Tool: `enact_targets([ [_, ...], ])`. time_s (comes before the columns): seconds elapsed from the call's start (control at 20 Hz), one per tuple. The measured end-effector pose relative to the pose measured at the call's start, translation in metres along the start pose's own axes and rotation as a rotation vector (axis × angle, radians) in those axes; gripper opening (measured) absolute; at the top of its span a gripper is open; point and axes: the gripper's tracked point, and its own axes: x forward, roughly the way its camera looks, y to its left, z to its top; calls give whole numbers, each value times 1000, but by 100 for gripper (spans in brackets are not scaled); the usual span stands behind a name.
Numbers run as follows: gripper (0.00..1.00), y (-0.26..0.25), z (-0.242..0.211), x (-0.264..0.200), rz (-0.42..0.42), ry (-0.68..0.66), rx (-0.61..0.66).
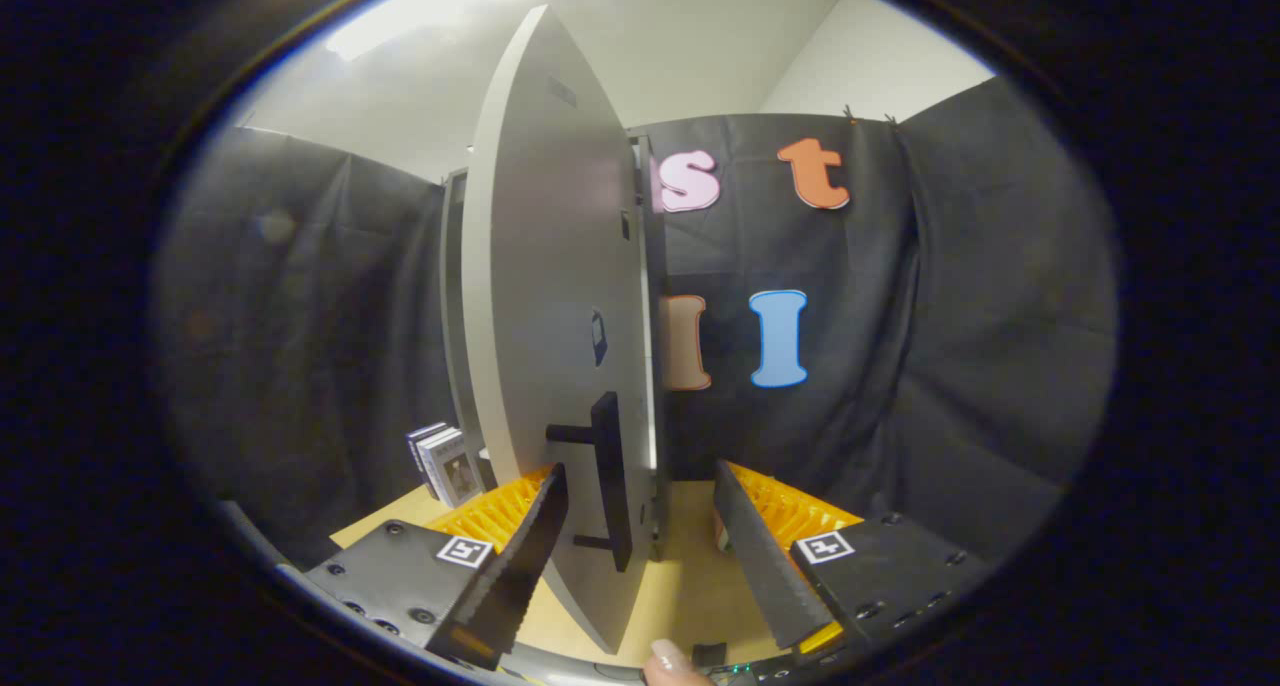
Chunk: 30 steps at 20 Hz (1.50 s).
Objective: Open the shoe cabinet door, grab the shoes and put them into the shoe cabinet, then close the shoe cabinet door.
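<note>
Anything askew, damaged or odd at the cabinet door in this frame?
Nothing stands out. The cabinet door stands swung out, intact, its black handle between the open gripper's fingers, neither pressing it. Small boxes sit upright beside the cabinet.

Tall grey flat-panel shoe cabinet door (545, 296), swung open edge-on, upright, long black bar handle (608, 476) low on its face

I face black cloth (900, 366) hung as the booth's wall, creased in long vertical folds and running behind and to both sides of my view. Above it stand plain white walls (700, 46), meeting at a corner on the upper right. A bright ceiling light (430, 11) glares at upper left. Below, a pale wooden tabletop (690, 576) serves as the working surface.
</note>
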Motion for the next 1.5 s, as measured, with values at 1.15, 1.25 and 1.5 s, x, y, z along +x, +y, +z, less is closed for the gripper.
enact_targets([
  [1.15, 98, 224, -14, 166, -35, -35, 38],
  [1.25, 98, 239, -16, 186, -50, -33, 32],
  [1.5, 98, 258, -15, 235, -103, -48, 28],
])
